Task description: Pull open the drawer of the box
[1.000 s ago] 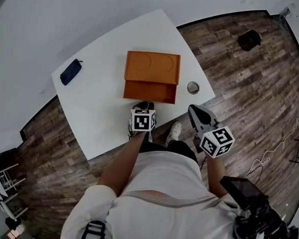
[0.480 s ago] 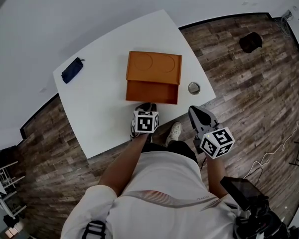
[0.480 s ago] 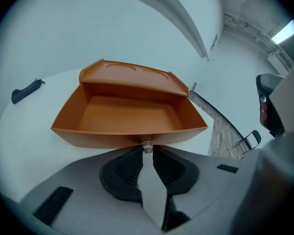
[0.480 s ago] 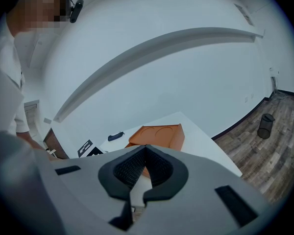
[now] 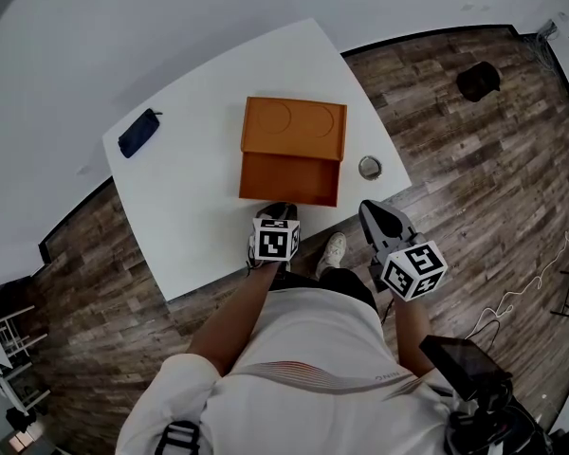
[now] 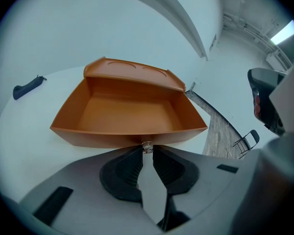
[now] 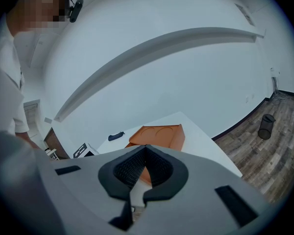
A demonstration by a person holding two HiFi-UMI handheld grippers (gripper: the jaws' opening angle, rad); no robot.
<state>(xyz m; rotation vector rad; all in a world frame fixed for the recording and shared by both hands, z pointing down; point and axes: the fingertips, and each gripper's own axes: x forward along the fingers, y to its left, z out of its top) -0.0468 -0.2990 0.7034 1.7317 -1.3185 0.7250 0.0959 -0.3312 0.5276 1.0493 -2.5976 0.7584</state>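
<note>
Orange box (image 5: 294, 126) sits mid-worktop (image 5: 185, 230), its drawer (image 6: 127, 114) drawn out from the box's near side, open and empty. The left hand-held gripper (image 5: 277, 209) is at the drawer front, its jaws pinching the small knob (image 6: 147, 146) there. The right hand-held gripper (image 5: 373, 211) hovers right of the box, past the worktop's edge, jaws pressed together on nothing. A dark pouch (image 5: 136, 135) lies well left of the box, and a small round metal object (image 5: 368, 167) lies just right of it.

The box (image 5: 293, 129) with its open drawer (image 5: 289, 178) hogged the counter's (image 5: 185, 216) middle. Left side was wide open, only a pouch (image 5: 137, 134) by the far-left edge; a small tin (image 5: 369, 168) crowded the right edge.
</note>
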